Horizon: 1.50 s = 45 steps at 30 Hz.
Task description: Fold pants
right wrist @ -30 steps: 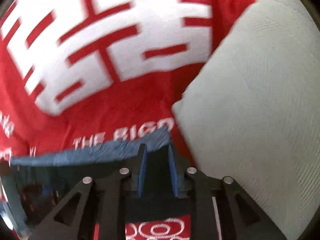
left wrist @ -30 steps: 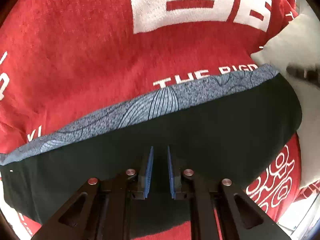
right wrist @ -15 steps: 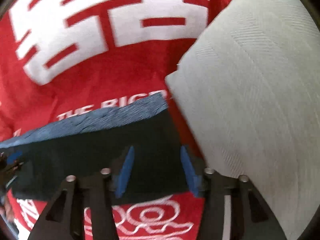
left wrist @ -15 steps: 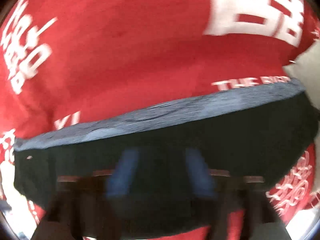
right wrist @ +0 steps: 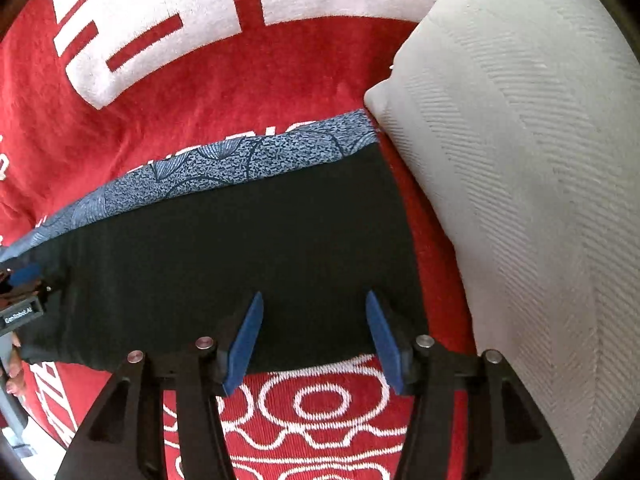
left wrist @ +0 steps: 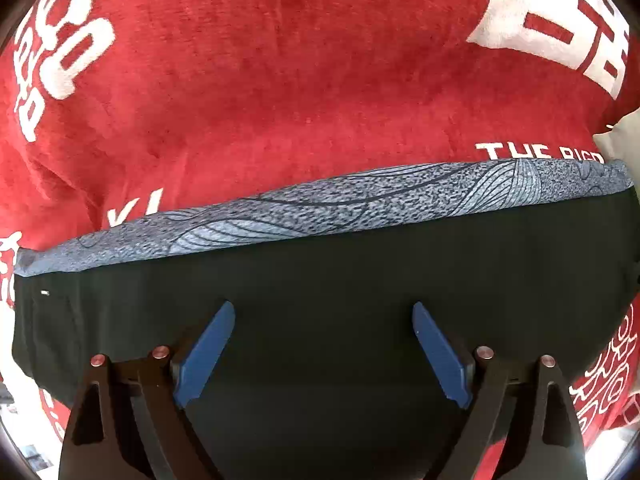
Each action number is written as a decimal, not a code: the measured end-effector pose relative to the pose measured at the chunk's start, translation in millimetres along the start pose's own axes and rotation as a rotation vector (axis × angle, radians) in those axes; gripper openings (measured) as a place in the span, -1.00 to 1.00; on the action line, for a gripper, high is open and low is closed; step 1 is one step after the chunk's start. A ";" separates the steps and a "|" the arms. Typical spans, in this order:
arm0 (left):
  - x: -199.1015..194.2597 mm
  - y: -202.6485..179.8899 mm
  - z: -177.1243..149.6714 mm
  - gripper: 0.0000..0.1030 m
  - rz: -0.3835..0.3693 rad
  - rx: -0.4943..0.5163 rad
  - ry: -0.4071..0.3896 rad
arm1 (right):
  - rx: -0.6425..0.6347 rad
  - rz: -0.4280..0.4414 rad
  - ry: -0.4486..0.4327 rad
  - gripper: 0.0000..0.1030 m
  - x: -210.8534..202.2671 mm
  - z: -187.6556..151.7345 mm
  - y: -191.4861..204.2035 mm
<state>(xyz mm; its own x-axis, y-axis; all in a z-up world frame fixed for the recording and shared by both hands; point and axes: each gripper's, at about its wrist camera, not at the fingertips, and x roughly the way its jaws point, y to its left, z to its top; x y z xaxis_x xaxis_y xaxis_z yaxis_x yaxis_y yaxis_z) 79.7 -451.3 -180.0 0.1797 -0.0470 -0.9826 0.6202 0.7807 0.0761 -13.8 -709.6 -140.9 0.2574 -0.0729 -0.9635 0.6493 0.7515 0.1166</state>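
Two tools hover over the folded pants (left wrist: 360,280), and both stand with their blue fingers spread apart, gripping nothing. The pants lie as a flat black rectangle on a red blanket (left wrist: 280,80) printed with big white characters and lettering. Along the far edge of the pants runs a grey-blue patterned band (left wrist: 340,204), with the white words on the blanket showing just beyond it.

From the left tool (left wrist: 323,354), the black cloth fills the space between and under the open fingers (left wrist: 204,350), and the pants stretch wide to either side.

The right tool (right wrist: 314,340) sits over the near right corner of the pants (right wrist: 240,248); its fingers (right wrist: 382,336) straddle the near edge, so black cloth shows between the tips and red blanket (right wrist: 200,80) with white looped patterns shows closer in. Just beside the right edge of the pants lies a pale grey pillow (right wrist: 520,160) with a herringbone weave, its corner nearly touching the end of the patterned band (right wrist: 248,160). At the far left of that view, the other tool's dark body and a bit of a hand peek in at the pants' left end.
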 end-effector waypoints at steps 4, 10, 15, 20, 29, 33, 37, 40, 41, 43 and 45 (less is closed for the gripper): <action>-12.7 14.0 0.8 0.77 0.055 0.013 -0.008 | 0.037 0.007 0.001 0.11 -19.6 -6.5 -4.7; -33.0 37.8 -21.0 0.77 0.088 -0.026 -0.008 | 0.191 0.033 -0.031 0.13 -52.3 -48.1 -23.2; -31.3 48.1 -39.6 0.77 0.124 -0.047 0.037 | 0.224 0.019 -0.023 0.13 -61.8 -69.9 -36.4; -18.5 49.4 -71.5 0.78 0.131 -0.078 0.056 | 0.165 0.041 -0.044 0.13 -41.7 -47.5 -7.6; -19.2 47.3 -72.4 0.82 0.128 -0.088 0.052 | 0.032 0.021 -0.028 0.13 -13.0 -12.0 31.1; -16.0 54.8 -73.2 0.82 0.127 -0.104 0.055 | 0.072 0.048 0.013 0.12 1.2 -26.3 14.1; -14.2 66.0 -69.4 0.82 0.156 -0.125 0.057 | 0.025 0.022 0.032 0.13 -5.3 -29.4 15.7; -19.1 81.6 -62.8 0.82 0.143 -0.184 0.059 | 0.035 0.007 0.018 0.14 -13.2 -24.3 24.2; -21.2 85.7 -58.4 0.82 0.137 -0.196 0.047 | 0.040 0.030 -0.003 0.14 -18.6 -23.0 28.5; -24.8 96.8 -44.1 0.82 0.138 -0.210 0.010 | 0.032 0.093 -0.037 0.14 -33.5 -21.2 37.7; -25.1 104.8 -21.8 0.82 0.141 -0.217 -0.030 | 0.010 0.160 -0.057 0.00 -37.1 -9.5 56.8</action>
<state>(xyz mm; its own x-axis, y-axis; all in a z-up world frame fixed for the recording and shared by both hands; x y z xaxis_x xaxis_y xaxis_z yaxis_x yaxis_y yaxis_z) 123.5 -354.8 -151.1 0.2777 0.0554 -0.9591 0.4101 0.8960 0.1704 6.7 -658.0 -100.8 0.3985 0.0096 -0.9171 0.6041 0.7497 0.2703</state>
